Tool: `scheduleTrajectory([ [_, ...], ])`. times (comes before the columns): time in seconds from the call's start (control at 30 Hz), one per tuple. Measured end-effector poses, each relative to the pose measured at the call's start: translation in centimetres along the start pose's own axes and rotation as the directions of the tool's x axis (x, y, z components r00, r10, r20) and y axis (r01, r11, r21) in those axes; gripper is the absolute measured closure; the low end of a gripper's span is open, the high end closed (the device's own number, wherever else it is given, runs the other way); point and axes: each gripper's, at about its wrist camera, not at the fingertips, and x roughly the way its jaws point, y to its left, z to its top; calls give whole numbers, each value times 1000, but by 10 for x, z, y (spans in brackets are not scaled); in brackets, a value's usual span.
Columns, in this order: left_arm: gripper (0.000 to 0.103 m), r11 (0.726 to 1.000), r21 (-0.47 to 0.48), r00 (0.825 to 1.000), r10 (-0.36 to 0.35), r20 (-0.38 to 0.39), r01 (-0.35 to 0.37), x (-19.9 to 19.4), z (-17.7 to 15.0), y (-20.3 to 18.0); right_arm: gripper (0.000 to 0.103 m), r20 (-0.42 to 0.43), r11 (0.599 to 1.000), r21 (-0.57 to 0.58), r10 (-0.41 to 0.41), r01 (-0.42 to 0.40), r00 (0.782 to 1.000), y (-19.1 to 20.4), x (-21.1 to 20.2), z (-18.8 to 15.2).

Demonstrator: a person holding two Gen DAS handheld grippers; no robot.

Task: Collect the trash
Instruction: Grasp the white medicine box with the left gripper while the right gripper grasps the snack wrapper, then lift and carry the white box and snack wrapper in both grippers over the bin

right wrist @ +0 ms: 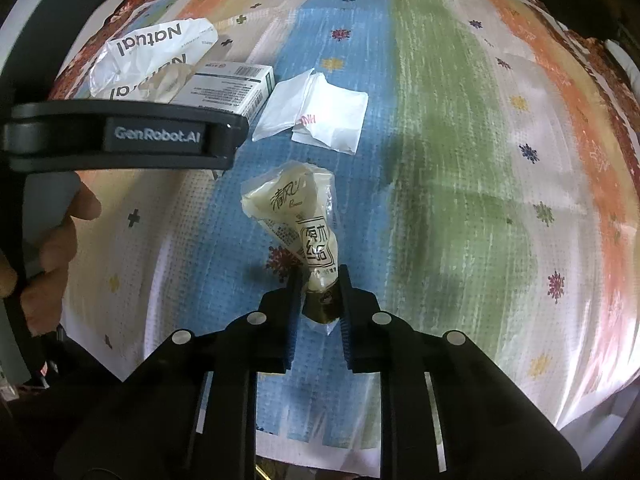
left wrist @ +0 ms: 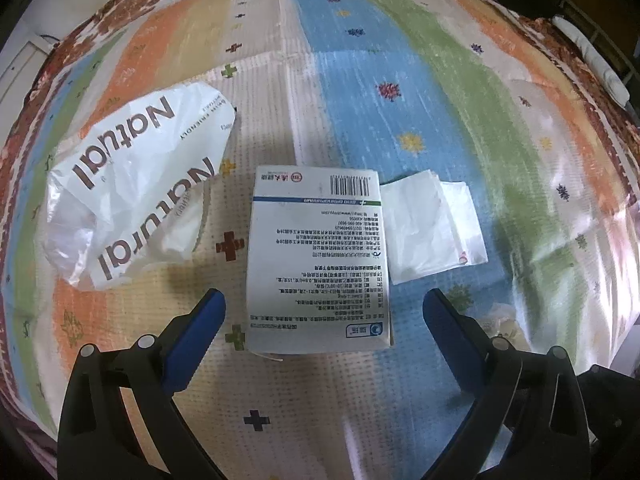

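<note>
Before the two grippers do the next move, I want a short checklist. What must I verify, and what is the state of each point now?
1. Right gripper closed on the yellow tissue wrapper: ok, the fingers pinch its lower end.
2. Wrapper lifted clear of the mat: cannot tell.
3. Left gripper open: ok, wide apart.
4. White box centred between the left fingers: ok; they straddle its near end without touching it.
5. Nothing lying on the box: ok; the Natural bag and the folded white paper lie beside it.
6. A bin for the trash: cannot tell, none in view.
</note>
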Motion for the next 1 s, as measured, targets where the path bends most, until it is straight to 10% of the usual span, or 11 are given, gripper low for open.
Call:
scheduleTrajectory([
  [0.4, 32, 999, 32, 999, 23, -23, -22, 10, -5, 1, 91, 8, 999, 31, -26, 26, 1000, -8, -5, 0],
  [1.0, 33, 995, 0, 994, -104, 45, 104, -53, -32, 17, 91, 88, 1000, 27, 5, -7, 996, -3, -32, -9],
])
